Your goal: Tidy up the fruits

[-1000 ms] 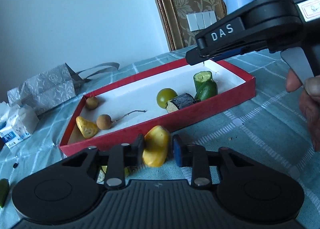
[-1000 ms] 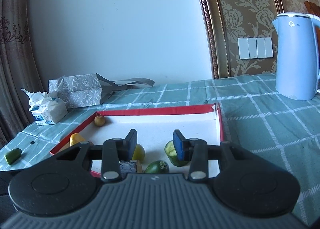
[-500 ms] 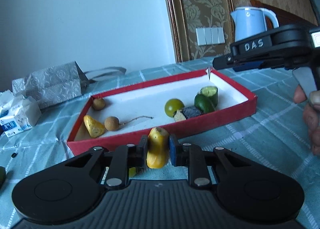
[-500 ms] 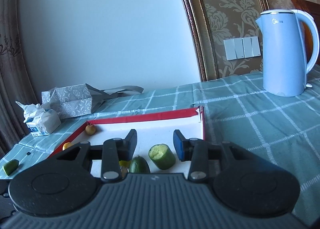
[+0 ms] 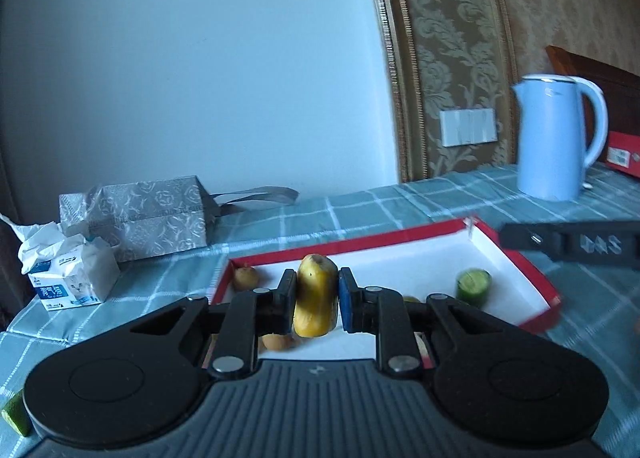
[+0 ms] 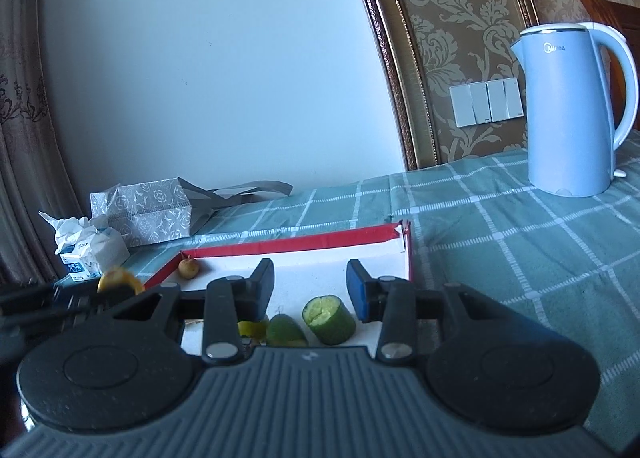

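Note:
My left gripper (image 5: 314,300) is shut on a yellow fruit piece (image 5: 315,278) and holds it upright in the air over the near left part of the red tray (image 5: 532,278). In the tray lie a cut cucumber piece (image 5: 473,288), a small brown fruit (image 5: 246,277) and another brown one under the yellow piece. My right gripper (image 6: 312,288) hovers open over the tray's right end (image 6: 296,244), with nothing between its fingers. Below it rest the cucumber piece (image 6: 330,316) and a green fruit (image 6: 282,332). The held yellow piece (image 6: 118,280) shows blurred at the left.
A blue kettle (image 5: 560,137) stands on the checked cloth at the back right. A silver gift bag (image 5: 136,217) and a tissue pack (image 5: 68,278) sit at the back left. A green piece (image 5: 14,414) lies on the cloth near the left edge.
My left gripper closed on the yellow piece lying in front of the tray and lifted it up over the tray. The right gripper stayed open and hardly moved.

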The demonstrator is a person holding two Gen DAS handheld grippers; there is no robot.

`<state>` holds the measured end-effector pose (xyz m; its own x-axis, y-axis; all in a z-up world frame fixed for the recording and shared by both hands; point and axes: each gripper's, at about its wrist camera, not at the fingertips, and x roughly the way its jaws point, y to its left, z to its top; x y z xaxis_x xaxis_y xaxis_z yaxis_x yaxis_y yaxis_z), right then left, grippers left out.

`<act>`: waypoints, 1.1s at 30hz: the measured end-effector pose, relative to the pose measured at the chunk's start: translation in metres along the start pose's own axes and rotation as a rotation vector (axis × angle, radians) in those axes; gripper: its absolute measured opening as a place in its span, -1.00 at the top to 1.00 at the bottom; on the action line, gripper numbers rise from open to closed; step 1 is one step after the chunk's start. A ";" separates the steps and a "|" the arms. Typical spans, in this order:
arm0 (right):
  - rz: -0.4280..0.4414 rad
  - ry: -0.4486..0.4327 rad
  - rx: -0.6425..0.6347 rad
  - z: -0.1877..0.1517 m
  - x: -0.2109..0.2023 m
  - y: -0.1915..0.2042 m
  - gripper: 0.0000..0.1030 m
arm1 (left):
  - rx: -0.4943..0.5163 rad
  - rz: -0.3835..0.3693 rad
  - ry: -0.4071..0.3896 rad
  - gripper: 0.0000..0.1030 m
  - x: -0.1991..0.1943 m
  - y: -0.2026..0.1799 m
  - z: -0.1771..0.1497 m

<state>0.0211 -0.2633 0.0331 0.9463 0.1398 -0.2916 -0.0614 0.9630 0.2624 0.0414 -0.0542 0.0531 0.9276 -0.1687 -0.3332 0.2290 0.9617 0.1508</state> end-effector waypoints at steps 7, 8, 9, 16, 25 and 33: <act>-0.003 -0.024 -0.004 0.003 -0.005 -0.001 0.27 | -0.031 0.077 0.046 0.60 0.026 0.006 0.005; -0.003 -0.029 -0.004 0.004 -0.005 -0.001 0.27 | -0.035 0.081 0.055 0.60 0.029 0.006 0.005; -0.003 -0.032 -0.005 0.004 -0.006 -0.001 0.27 | -0.041 0.083 0.064 0.60 0.032 0.006 0.004; -0.002 -0.037 -0.011 0.005 -0.006 0.000 0.27 | -0.085 0.104 0.110 0.60 0.050 0.010 0.000; -0.001 -0.029 -0.019 0.004 -0.004 0.004 0.27 | -0.090 0.101 0.142 0.60 0.068 0.013 -0.001; -0.001 -0.025 -0.025 0.003 -0.002 0.005 0.27 | -0.096 0.105 0.162 0.60 0.079 0.016 -0.002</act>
<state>0.0198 -0.2596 0.0380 0.9539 0.1331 -0.2690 -0.0679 0.9688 0.2384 0.1180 -0.0515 0.0277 0.8839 -0.0369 -0.4663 0.0971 0.9896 0.1059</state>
